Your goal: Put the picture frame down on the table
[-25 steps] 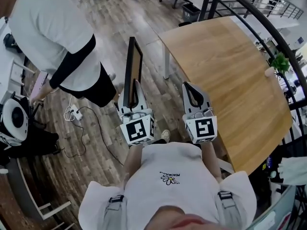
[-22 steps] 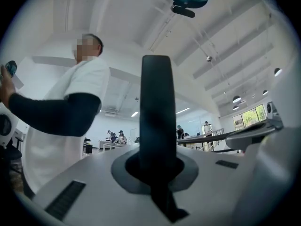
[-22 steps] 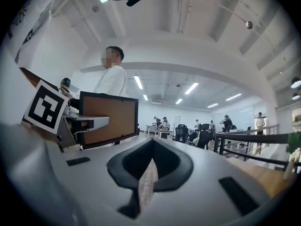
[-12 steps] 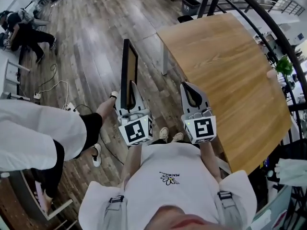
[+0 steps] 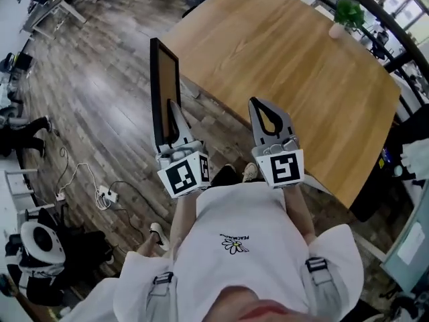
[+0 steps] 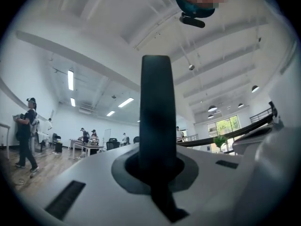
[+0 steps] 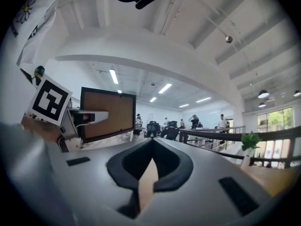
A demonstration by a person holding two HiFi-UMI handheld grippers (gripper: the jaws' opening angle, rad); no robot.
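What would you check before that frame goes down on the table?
1. Grip secure: ok. The left tool is shut on the picture frame's edge.
2. Frame above the table: not ok. It appears to hang over the floor beside the table's near edge.
3. Landing spot free: ok. The near tabletop is bare; the potted plant stands at the far side.
4. Right tool out of the way: ok. It is shut and empty, apart from the frame.
5. Frame's back-side stand: cannot tell.
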